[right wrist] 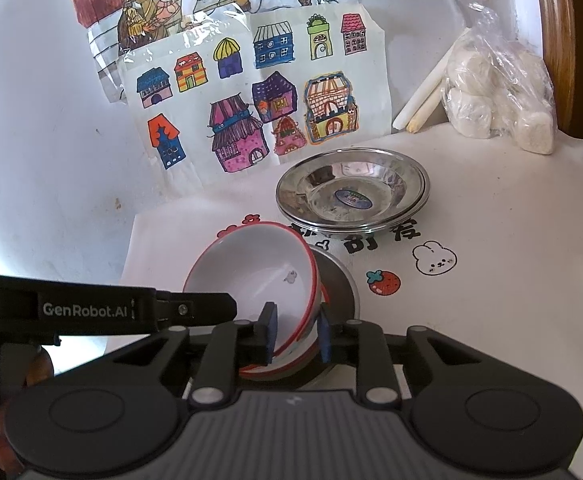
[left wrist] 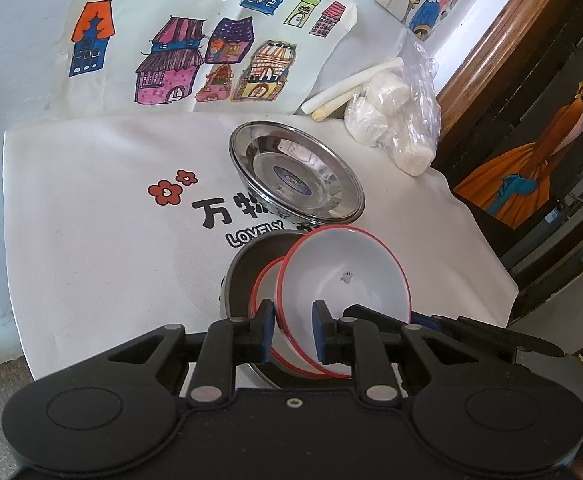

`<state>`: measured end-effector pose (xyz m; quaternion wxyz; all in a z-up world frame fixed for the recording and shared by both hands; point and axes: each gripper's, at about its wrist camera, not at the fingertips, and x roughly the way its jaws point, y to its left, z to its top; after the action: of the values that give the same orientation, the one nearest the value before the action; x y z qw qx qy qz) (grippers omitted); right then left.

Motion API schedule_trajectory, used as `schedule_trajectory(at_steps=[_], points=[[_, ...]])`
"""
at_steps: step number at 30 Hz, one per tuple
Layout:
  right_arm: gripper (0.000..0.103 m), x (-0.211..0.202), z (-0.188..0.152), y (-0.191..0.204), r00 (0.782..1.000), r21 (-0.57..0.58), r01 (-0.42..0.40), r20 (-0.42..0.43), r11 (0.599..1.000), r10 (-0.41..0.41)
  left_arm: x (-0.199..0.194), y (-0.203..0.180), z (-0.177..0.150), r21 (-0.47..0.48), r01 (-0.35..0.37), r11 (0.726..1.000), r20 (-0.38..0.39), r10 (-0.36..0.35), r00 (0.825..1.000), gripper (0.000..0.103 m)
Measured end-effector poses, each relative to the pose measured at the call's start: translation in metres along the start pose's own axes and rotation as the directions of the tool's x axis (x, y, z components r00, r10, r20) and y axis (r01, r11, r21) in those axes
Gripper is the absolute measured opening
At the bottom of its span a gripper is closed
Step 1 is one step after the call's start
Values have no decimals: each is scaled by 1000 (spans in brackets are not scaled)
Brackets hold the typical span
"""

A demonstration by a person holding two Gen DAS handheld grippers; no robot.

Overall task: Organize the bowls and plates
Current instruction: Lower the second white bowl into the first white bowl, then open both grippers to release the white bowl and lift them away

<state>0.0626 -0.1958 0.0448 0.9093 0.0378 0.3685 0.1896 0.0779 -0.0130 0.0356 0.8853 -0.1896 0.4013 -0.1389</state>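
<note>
White mat (left wrist: 91, 240) edge nearby; red-rimmed bowls (left wrist: 347, 280) tilted in steel bowl (left wrist: 239, 276).

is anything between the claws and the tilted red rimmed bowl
Nothing visible. The left claw and the right claw each already straddle the rim of the tilted red-rimmed bowl, which leans in the steel bowl over another red-rimmed bowl.

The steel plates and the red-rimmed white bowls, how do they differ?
The steel plates are shiny metal, wide and shallow; the red-rimmed white bowls are matte white, deeper, with red edges. The plates rest level on the white cloth; the bowls tilt inside a steel bowl, between both tools' fingers. Both sets are nested.
</note>
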Motion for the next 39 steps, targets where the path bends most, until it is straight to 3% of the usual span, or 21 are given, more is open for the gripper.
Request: schedule_trajectory(at_steps=[39], points=[[34,-1,-3,-4,1000,3,-1,-3,1000,1,-1,-2,-1,3,2,1000,-1,-2,1000,23]])
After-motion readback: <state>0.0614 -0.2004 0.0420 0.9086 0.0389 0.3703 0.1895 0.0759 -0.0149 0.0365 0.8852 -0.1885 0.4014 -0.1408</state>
